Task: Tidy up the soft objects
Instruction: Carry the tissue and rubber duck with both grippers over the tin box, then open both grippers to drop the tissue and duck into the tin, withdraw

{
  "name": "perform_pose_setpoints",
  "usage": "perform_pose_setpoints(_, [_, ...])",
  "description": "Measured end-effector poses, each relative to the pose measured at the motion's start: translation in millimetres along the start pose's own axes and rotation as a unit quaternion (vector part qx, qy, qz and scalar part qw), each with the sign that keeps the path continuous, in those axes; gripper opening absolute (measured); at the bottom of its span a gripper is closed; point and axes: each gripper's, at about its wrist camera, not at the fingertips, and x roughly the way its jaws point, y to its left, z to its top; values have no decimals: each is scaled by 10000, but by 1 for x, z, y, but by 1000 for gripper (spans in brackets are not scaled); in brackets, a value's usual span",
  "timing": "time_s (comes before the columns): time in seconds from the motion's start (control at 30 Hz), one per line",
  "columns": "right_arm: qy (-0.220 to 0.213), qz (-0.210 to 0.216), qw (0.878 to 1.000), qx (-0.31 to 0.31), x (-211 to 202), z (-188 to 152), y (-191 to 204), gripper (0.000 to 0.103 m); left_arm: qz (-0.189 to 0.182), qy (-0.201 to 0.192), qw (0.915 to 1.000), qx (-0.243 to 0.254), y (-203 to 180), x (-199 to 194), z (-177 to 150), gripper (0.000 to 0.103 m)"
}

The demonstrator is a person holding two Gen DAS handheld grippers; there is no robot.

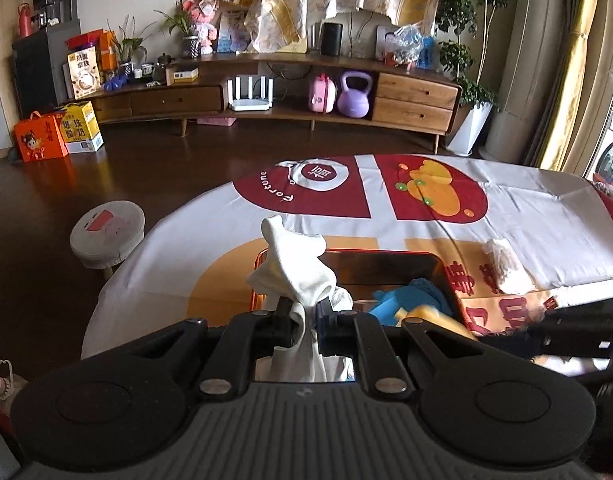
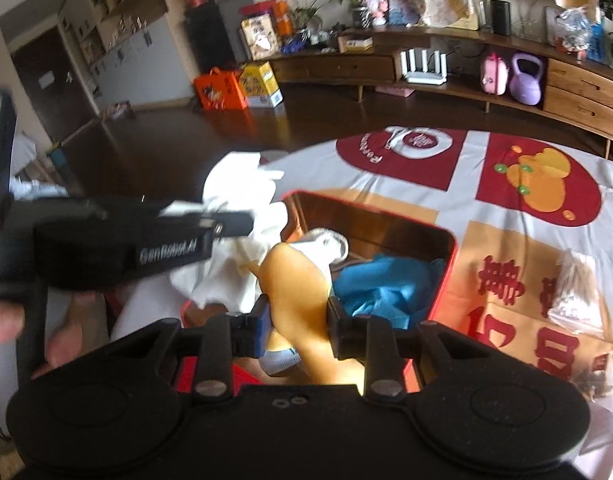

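From my seat at the remote end, the left gripper (image 1: 304, 320) was clamped on a white cloth (image 1: 294, 268), jaws pinched tight on the bunched middle of it. The cloth stood mostly upright, long axis running up and away from the fingers, with its free end flopped over at the top and the rest hanging down between the jaws. It was held over the left edge of the red box (image 1: 442, 268) on the table. In the right wrist view I could see that same left gripper (image 2: 226, 224) coming in from the left, lying roughly level and pointing right, a bit blurred, with the white cloth (image 2: 242, 192) spilling out around its tips.

Moving right, the right gripper (image 2: 298, 320) was closed on an orange soft thing (image 2: 294, 280). That one ran lengthwise away from the camera, leaning slightly left, its far rounded end poking over the red box (image 2: 446, 276). The right gripper pointed forward and down into the box. Inside sat a blue cloth (image 2: 386, 284) on the right side and a white sock (image 2: 326, 244) just behind the orange piece. Further right, a pale crumpled bundle (image 2: 574, 292) lay on the printed tablecloth (image 2: 466, 168), apart from the box.
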Motion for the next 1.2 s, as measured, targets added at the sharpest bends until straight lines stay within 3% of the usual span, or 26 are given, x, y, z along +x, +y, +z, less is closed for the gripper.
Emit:
perform_pose_setpoints(0.63, [484,-94,9986,-182,44,-16,-2,29,-259,511,9983,-47,-5,57,-9,11])
perform_pose_setpoints(1.2, [167,53,9997,-177,13,-12,-2,42,-58,540,9985,66,-11,42,-8,12])
